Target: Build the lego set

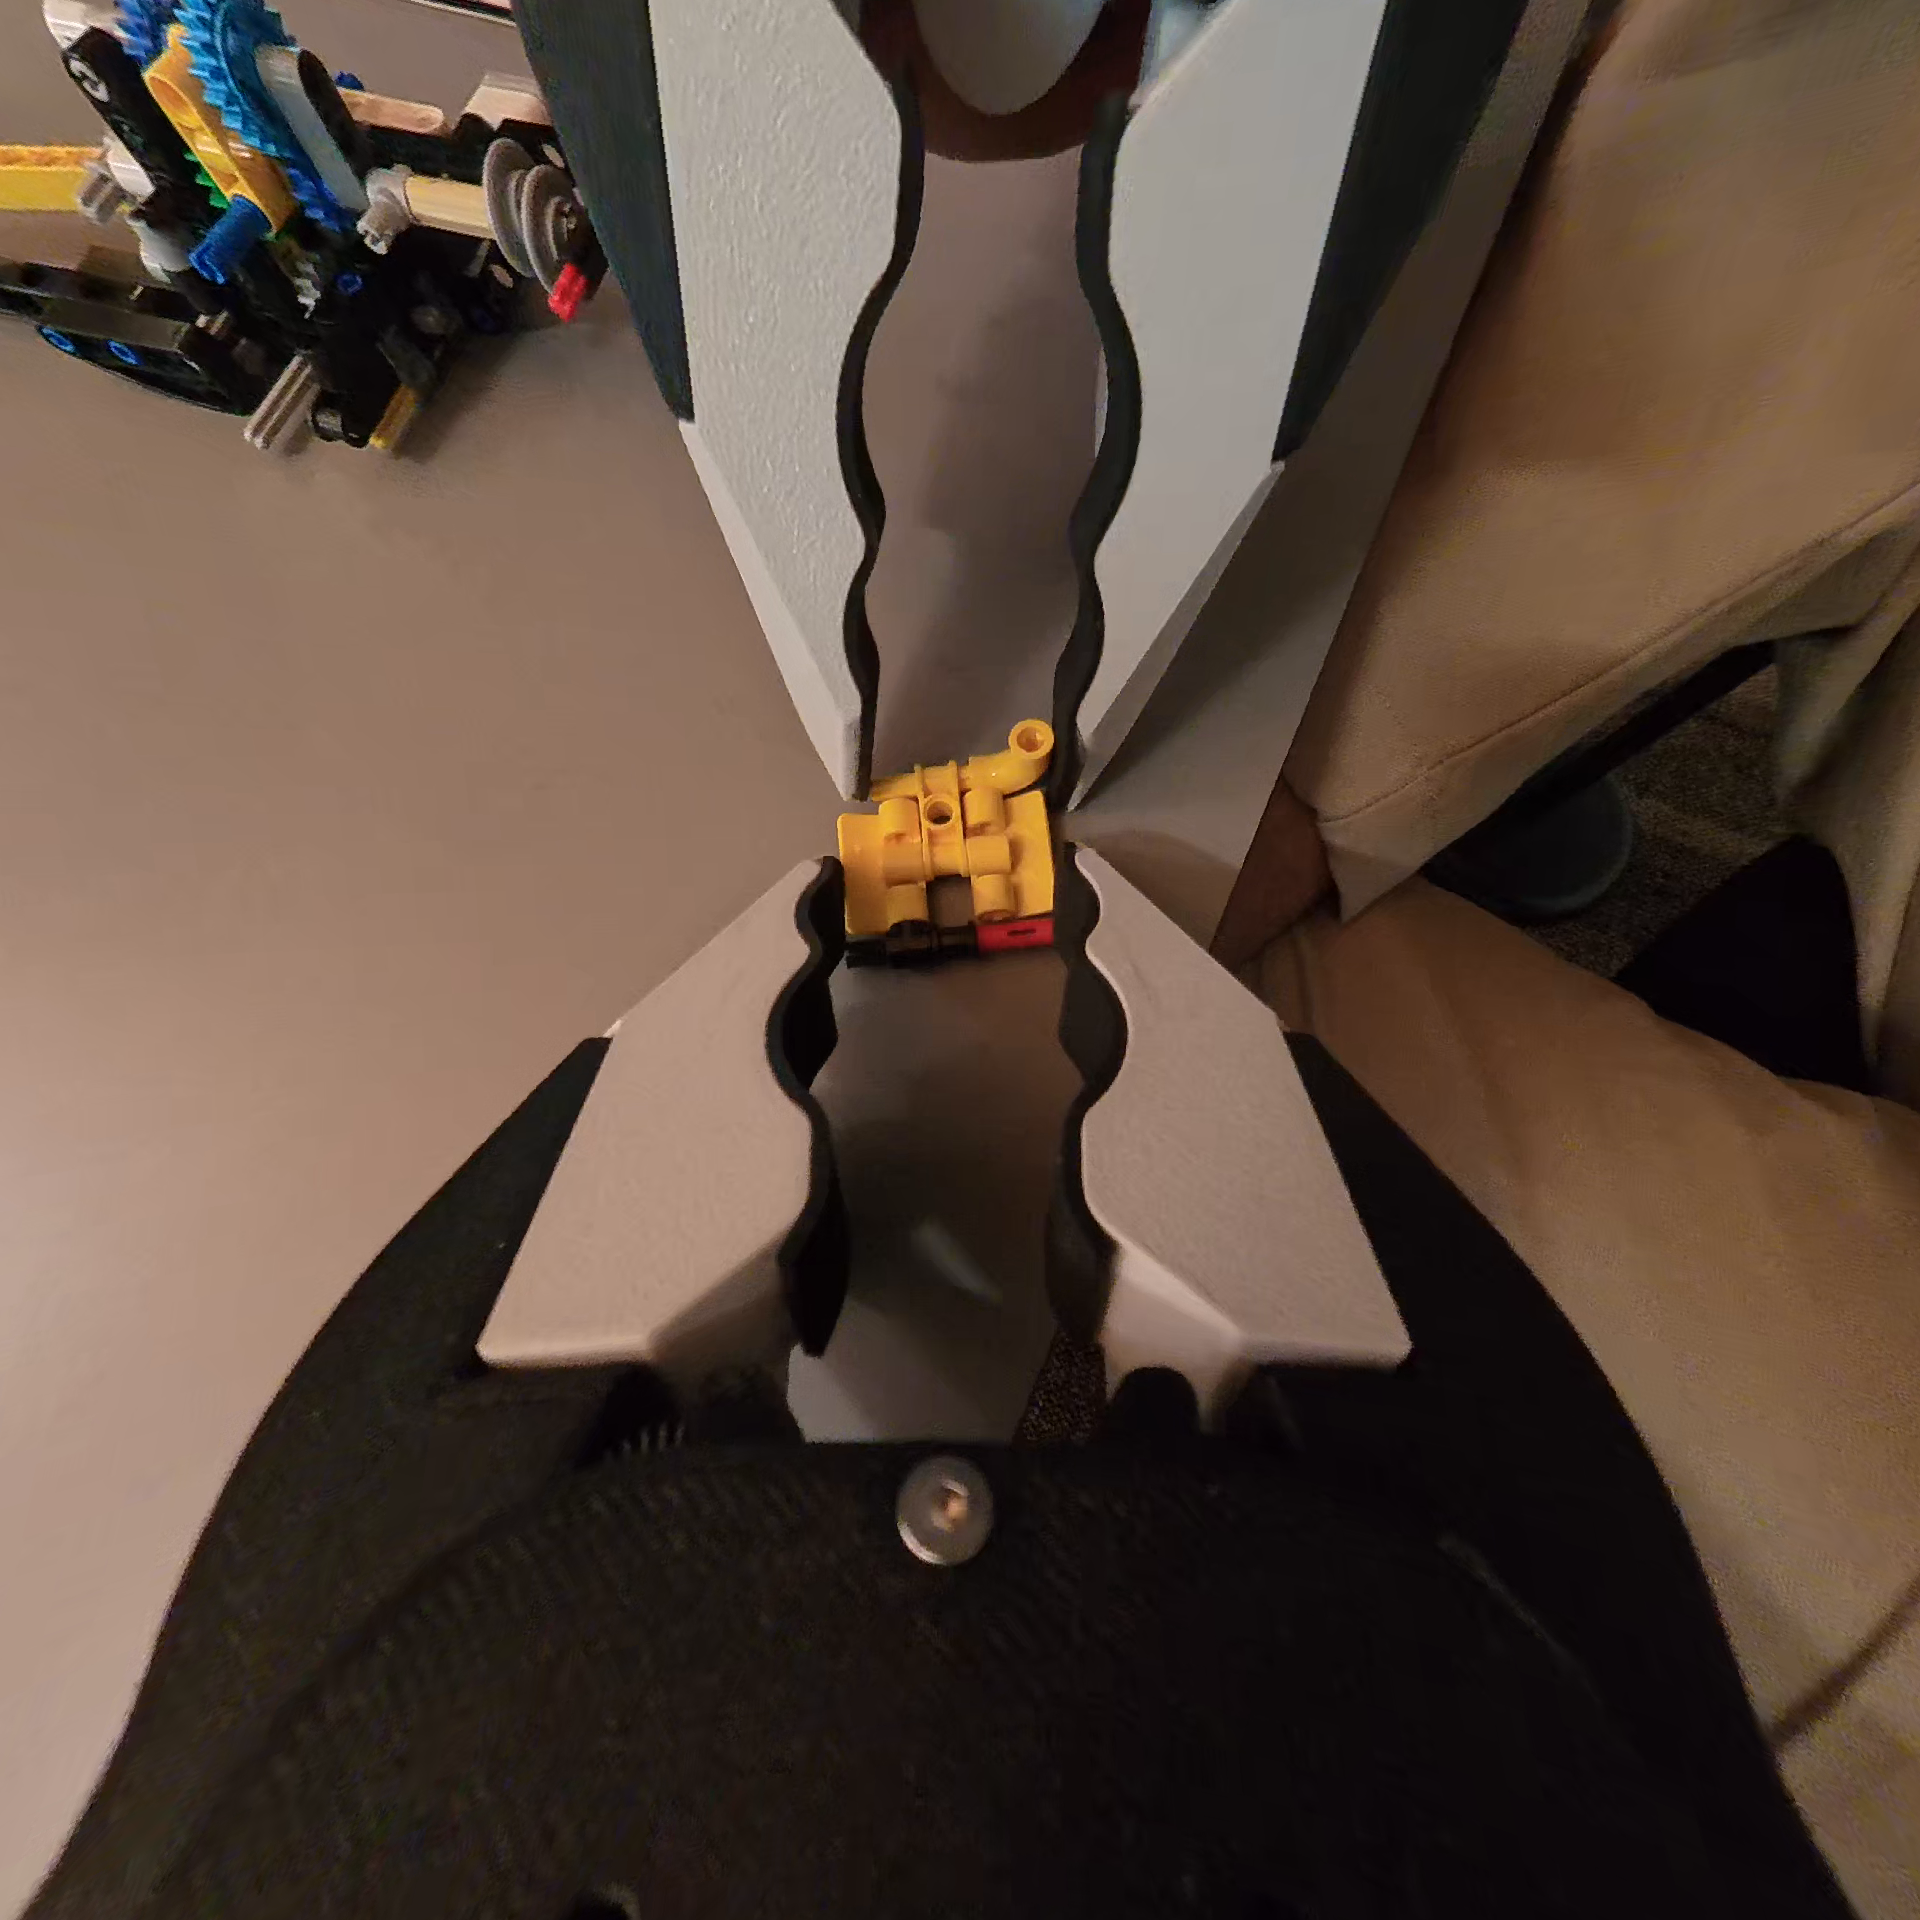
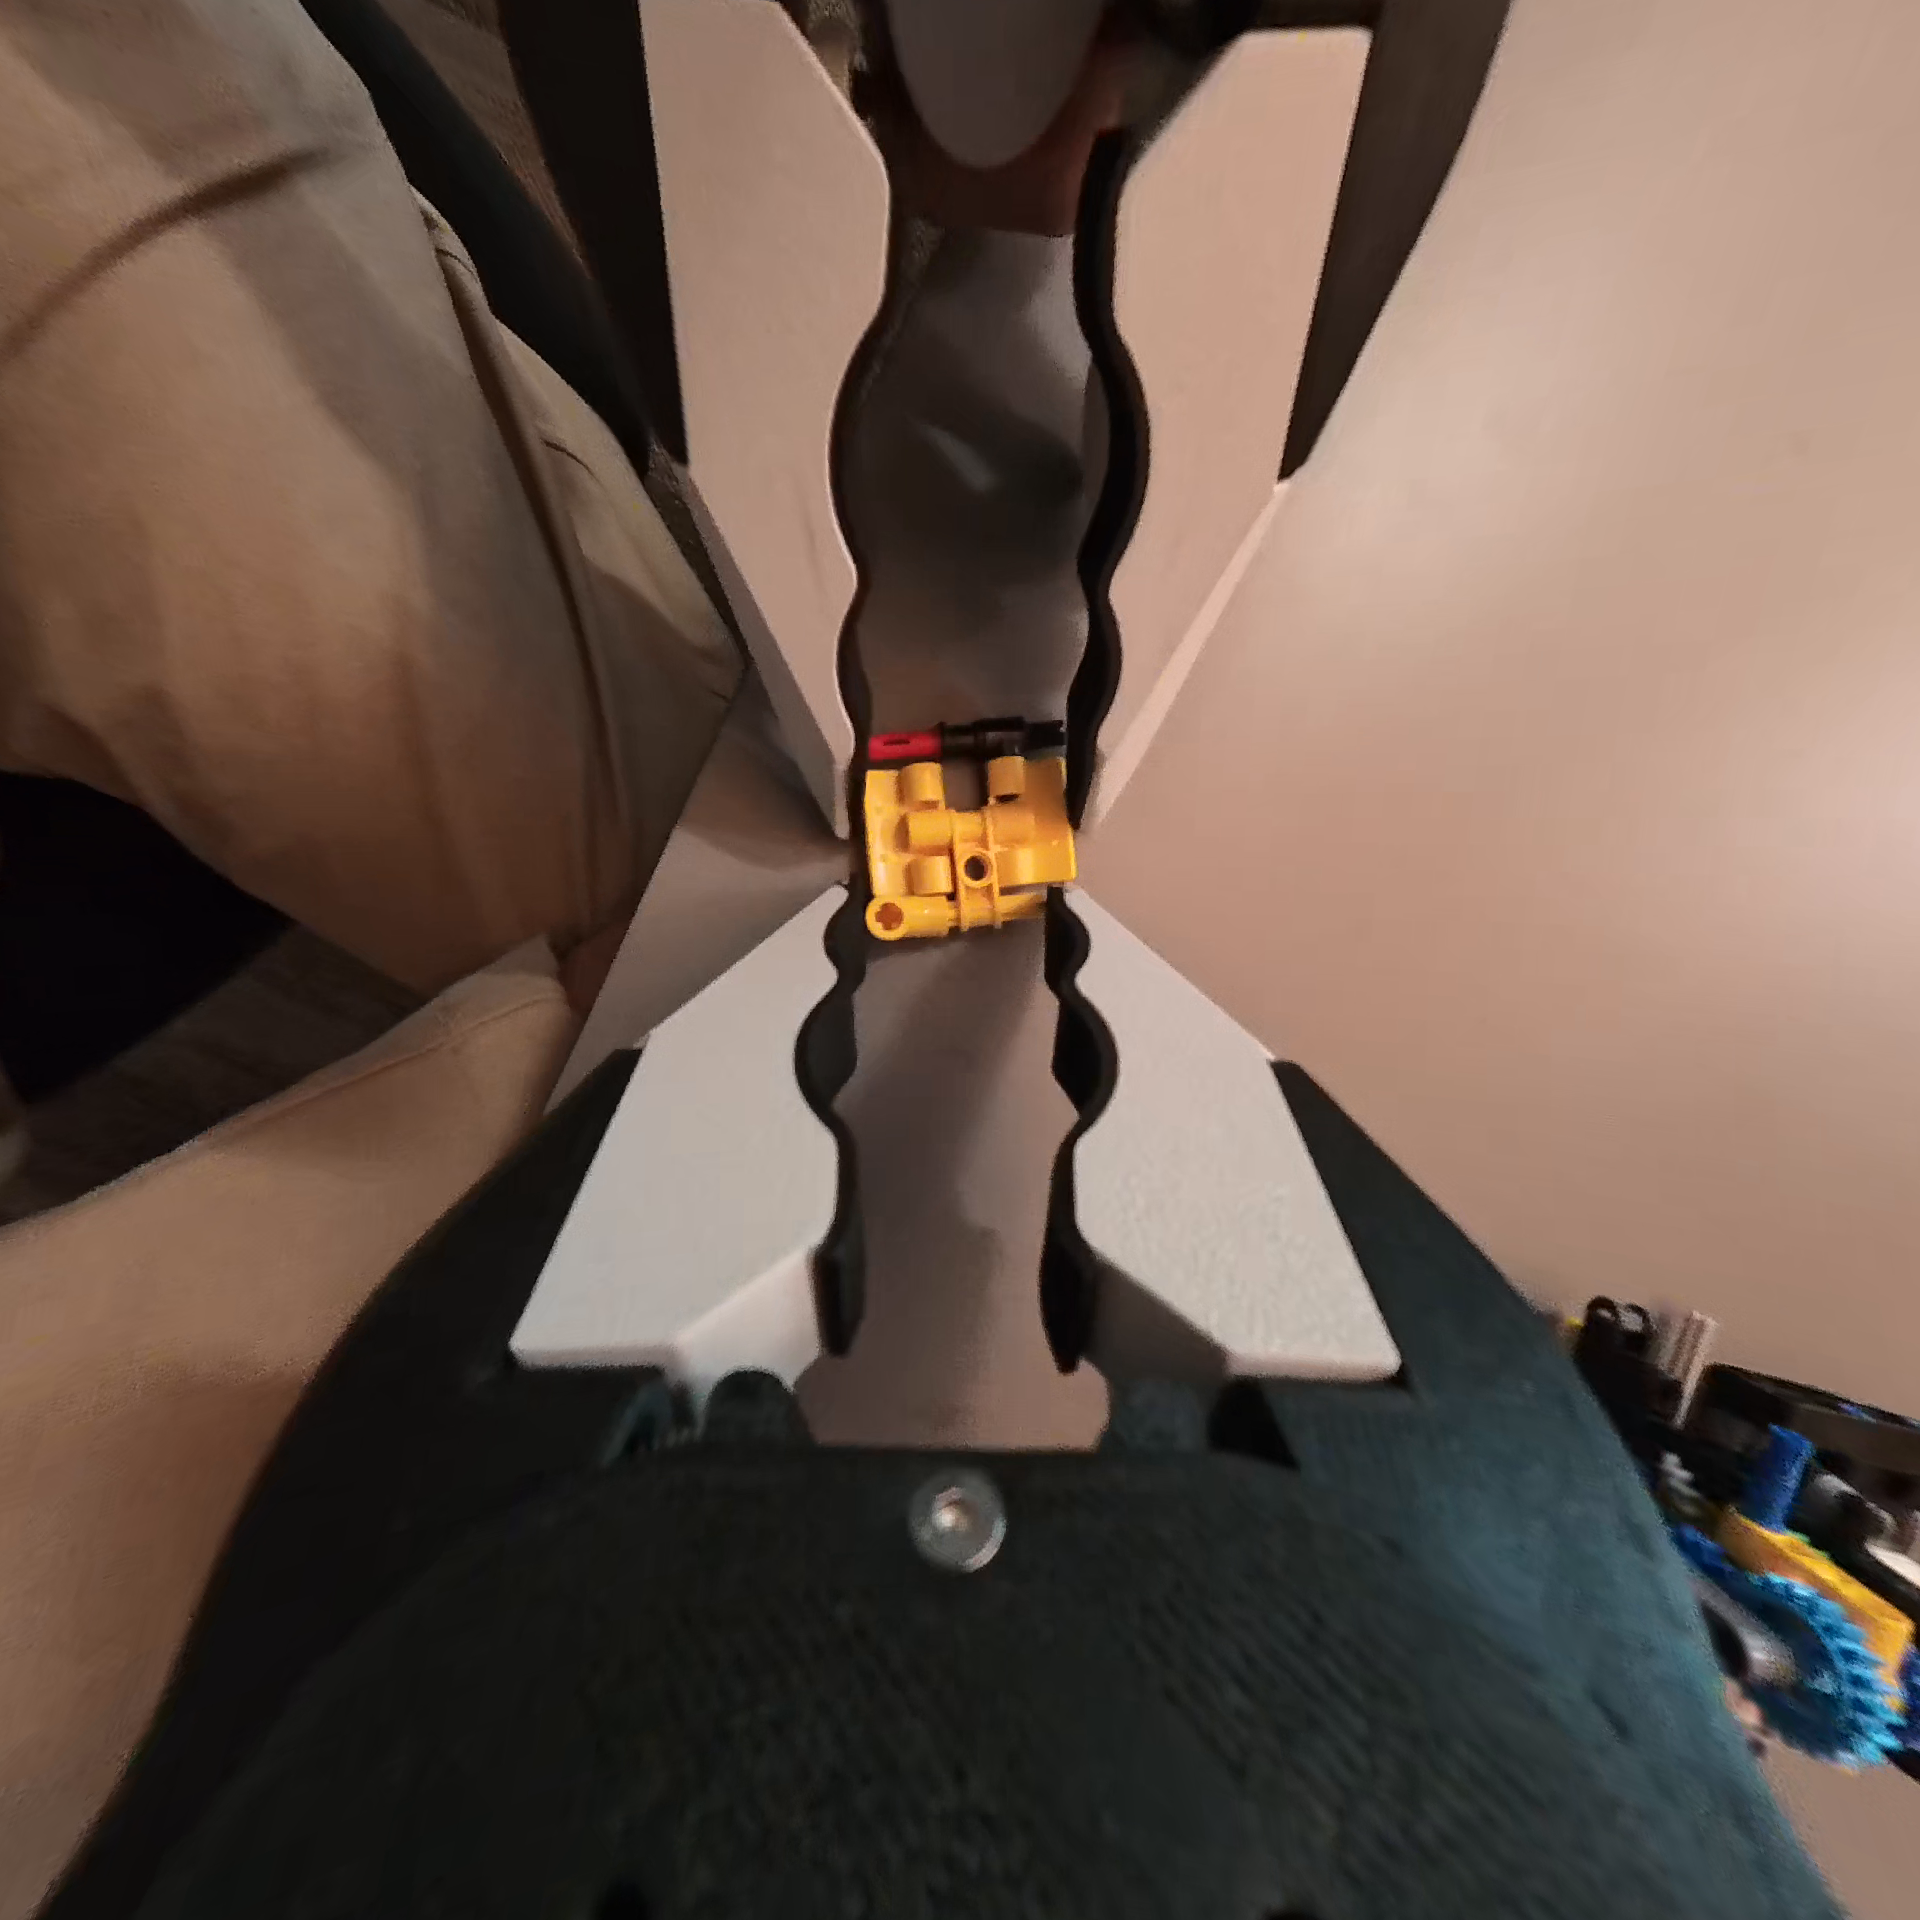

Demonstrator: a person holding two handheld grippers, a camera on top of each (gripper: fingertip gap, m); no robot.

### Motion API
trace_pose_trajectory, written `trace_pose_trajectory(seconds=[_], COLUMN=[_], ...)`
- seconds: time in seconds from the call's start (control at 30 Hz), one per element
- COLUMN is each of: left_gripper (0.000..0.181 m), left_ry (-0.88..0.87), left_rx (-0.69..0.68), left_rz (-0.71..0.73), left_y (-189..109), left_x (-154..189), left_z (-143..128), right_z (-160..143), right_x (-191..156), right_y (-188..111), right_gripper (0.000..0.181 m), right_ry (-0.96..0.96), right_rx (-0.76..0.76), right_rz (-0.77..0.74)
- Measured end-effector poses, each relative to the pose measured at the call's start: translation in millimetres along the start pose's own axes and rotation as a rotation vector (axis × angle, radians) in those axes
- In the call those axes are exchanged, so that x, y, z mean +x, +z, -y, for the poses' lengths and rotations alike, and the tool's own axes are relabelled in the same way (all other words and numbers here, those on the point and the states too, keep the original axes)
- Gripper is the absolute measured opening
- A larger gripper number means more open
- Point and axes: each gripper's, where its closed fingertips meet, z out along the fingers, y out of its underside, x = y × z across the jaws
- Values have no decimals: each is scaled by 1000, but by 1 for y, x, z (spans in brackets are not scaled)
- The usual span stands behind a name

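Both grippers meet tip to tip on one small yellow sub-assembly. The left gripper clamps its end with the red and black pins; the right gripper pinches the opposite end, probably steadying it for pressing parts home. The larger lego model sits on the table, well off to the left gripper's far left.

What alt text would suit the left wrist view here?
A small yellow lego sub-assembly, with a black and red pin along its near edge, is held between the left gripper and the right gripper meeting tip to tip above a tan table. A larger lego model sits upper left.
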Motion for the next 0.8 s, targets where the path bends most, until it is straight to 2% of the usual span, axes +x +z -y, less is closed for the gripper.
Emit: trace_pose_trajectory(seconds=[0.23,0.37,0.8], left_gripper=[43,42,42], left_ry=[4,3,-2], left_rx=[0,1,1], left_rz=[-12,-11,-12], left_y=[-1,-1,-2], left_x=[2,3,3], left_z=[0,-1,-1], right_z=[0,0,0], right_x=[0,-2,-2], right_y=[1,1,1], right_gripper=[41,35,34], right_ry=[38,25,25], right_rx=[24,20,51], right_rz=[57,82,85])
